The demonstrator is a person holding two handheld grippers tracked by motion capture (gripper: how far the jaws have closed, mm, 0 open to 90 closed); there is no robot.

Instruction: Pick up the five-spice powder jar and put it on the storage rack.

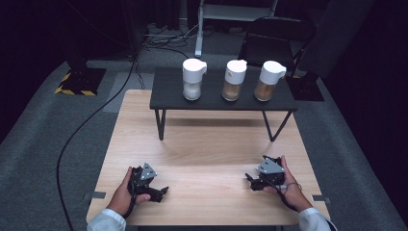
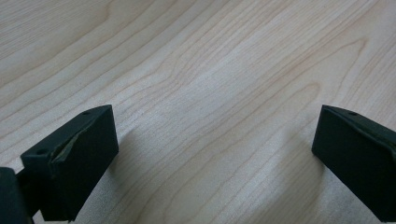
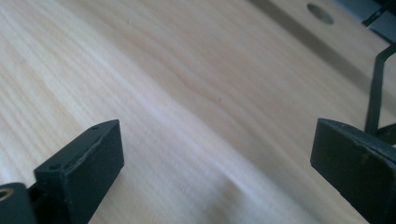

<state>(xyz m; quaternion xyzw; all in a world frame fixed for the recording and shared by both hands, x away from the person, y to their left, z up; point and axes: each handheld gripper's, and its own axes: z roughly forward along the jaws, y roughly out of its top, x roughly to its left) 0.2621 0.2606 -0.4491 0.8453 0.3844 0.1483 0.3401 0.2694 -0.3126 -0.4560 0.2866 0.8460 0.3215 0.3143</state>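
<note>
Three clear jars with white pouring lids stand in a row on a low black shelf (image 1: 166, 97): one with white grains (image 1: 193, 79), one with tan grains (image 1: 234, 80), one with brown grains (image 1: 269, 81). My left gripper (image 1: 159, 191) rests on the wooden table (image 1: 207, 149) near the front left, held by a hand. Its jaws stand wide apart over bare wood (image 2: 215, 154). My right gripper (image 1: 251, 182) lies at the front right in the other hand, also open with nothing between its jaws (image 3: 217, 163). Both are far from the jars.
The shelf stands on thin black legs (image 3: 376, 93) across the table's far half. Grey carpet surrounds the table, with a black cable (image 1: 77, 134) on the left, a black-and-yellow base (image 1: 79, 79) and a dark chair (image 1: 274, 36) behind.
</note>
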